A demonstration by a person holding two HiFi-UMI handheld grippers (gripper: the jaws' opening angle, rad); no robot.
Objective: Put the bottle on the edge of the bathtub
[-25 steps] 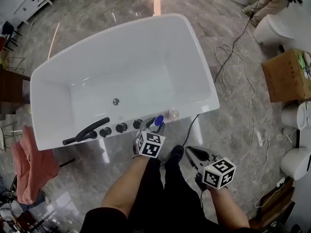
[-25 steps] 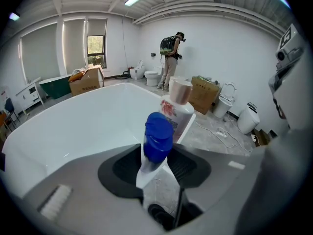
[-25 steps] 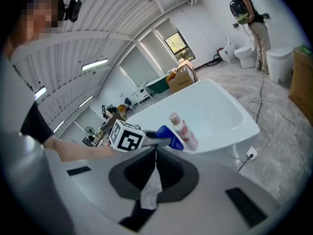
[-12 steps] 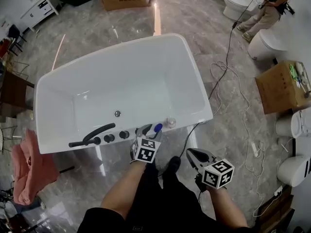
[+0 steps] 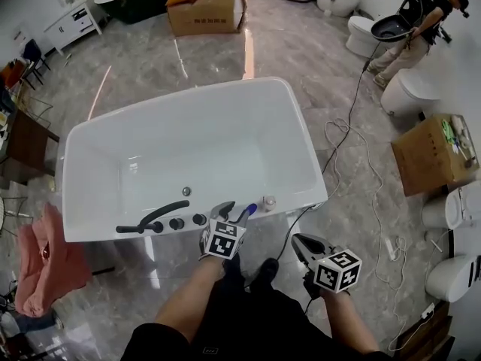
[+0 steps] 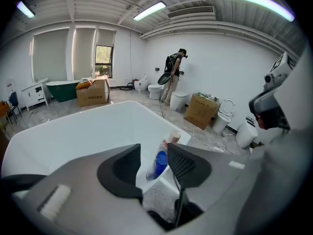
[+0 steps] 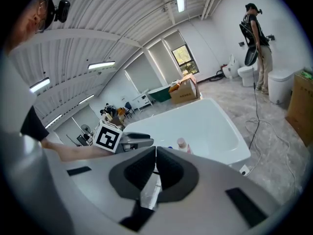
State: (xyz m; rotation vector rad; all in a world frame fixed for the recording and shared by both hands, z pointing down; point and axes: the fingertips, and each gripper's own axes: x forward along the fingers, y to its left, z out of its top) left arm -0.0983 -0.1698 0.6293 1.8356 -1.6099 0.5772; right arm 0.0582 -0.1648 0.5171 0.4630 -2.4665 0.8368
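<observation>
A clear bottle with a blue end [image 5: 250, 208] rests on the near rim of the white bathtub [image 5: 301, 138], next to a small pink-capped bottle [image 5: 269, 201]. My left gripper [image 5: 234, 211] is open just short of the blue bottle, with nothing between its pads. In the left gripper view the bottle [image 6: 157, 164] shows past the spread jaws of the left gripper [image 6: 154, 153], and the pink-capped bottle [image 6: 174, 137] stands behind it. My right gripper [image 5: 301, 244] hangs over the floor to the right, shut and empty. In its own view the right gripper [image 7: 155, 161] has its jaws together.
A black tap handle [image 5: 150, 218] and round knobs [image 5: 177, 222] sit on the same rim to the left. A pink towel [image 5: 43, 260] hangs at far left. Cables [image 5: 353, 149], a cardboard box [image 5: 432, 154] and toilets lie to the right. A person [image 5: 421, 13] stands far back.
My left gripper has drawn back from the blue bottle, which stays on the rim. The head view has lifted, showing more of the room. The right gripper has hardly moved.
</observation>
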